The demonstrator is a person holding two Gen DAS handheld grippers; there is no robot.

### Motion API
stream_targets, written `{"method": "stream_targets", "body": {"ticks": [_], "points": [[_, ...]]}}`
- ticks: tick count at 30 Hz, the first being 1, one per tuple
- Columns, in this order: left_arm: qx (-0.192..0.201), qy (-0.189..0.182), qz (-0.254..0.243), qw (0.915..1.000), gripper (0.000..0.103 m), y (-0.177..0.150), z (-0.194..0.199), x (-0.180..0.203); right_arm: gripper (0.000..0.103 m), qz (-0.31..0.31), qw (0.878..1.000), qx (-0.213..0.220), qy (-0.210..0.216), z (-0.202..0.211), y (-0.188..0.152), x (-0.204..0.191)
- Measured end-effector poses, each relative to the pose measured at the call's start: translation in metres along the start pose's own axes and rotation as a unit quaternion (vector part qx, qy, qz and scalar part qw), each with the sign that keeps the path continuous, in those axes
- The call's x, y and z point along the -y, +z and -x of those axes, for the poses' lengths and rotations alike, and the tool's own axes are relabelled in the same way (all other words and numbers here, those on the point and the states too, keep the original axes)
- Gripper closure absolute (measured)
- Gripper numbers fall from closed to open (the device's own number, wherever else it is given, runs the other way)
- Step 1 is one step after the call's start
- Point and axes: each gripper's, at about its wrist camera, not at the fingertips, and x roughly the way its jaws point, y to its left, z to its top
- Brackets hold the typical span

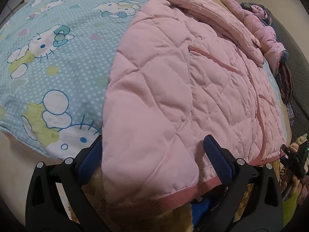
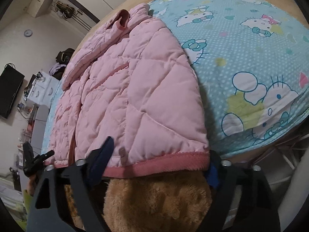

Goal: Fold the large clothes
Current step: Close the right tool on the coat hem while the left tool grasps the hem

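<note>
A pink quilted jacket [image 1: 173, 81] lies spread on a bed, with its darker pink hem [image 1: 193, 191] at the near edge. My left gripper [image 1: 154, 154] stands open, one hem corner of the jacket lying between its blue-padded fingers [image 1: 218, 154]. In the right wrist view the same jacket [image 2: 135, 89] runs away toward its collar [image 2: 123, 19]. My right gripper [image 2: 158, 162] straddles the other hem corner [image 2: 164, 164]. Its left finger [image 2: 104, 154] rests over the fabric and its right finger [image 2: 212, 172] sits beside the hem's end. I see no clear pinch.
A blue cartoon-cat sheet [image 1: 54, 58] [image 2: 251, 48] covers the bed. Brown plush fabric [image 2: 154, 203] hangs at the near edge under the hem. Other clothes are piled [image 1: 266, 31] at the bed's far side. A wall TV [image 2: 9, 92] and white drawers [image 2: 42, 89] stand beyond.
</note>
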Motion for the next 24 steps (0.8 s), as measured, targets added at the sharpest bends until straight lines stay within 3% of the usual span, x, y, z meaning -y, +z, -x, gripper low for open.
{"method": "stream_targets", "body": {"ticks": [1, 3, 6, 8, 9, 13, 16, 17, 24], "points": [[0.002, -0.002, 0.001, 1.0, 0.009, 0.0, 0.001, -0.002, 0.047, -0.005, 1.0, 0.004, 0.013, 0.002, 0.0, 0.002], [0.004, -0.006, 0.002, 1.0, 0.009, 0.0, 0.002, -0.002, 0.07, 0.004, 1.0, 0.018, 0.023, 0.008, 0.001, -0.002], [0.017, -0.025, 0.004, 0.9995, 0.009, -0.001, 0.005, -0.002, 0.081, 0.025, 0.998, 0.044, 0.036, 0.021, 0.006, -0.015], [0.024, -0.044, 0.007, 0.9987, 0.014, -0.003, 0.008, -0.001, 0.083, 0.038, 0.997, 0.058, 0.044, 0.027, 0.009, -0.024], [0.025, -0.048, 0.003, 0.9986, 0.025, -0.004, 0.01, 0.001, 0.084, 0.045, 0.996, 0.064, 0.045, 0.03, 0.011, -0.029], [0.042, -0.023, -0.045, 0.9978, 0.042, -0.009, 0.022, 0.022, 0.086, 0.058, 0.992, 0.1, 0.055, 0.037, 0.016, -0.043], [0.062, -0.027, -0.057, 0.9961, 0.064, -0.011, 0.031, 0.028, 0.086, 0.064, 0.988, 0.127, 0.061, 0.041, 0.019, -0.053], [0.069, -0.028, -0.056, 0.9956, 0.077, -0.01, 0.032, 0.028, 0.087, 0.064, 0.987, 0.131, 0.061, 0.042, 0.02, -0.054], [0.137, -0.073, -0.05, 0.9865, 0.087, 0.001, 0.063, 0.033, 0.089, 0.059, 0.982, 0.165, 0.07, 0.046, 0.028, -0.061]]}}
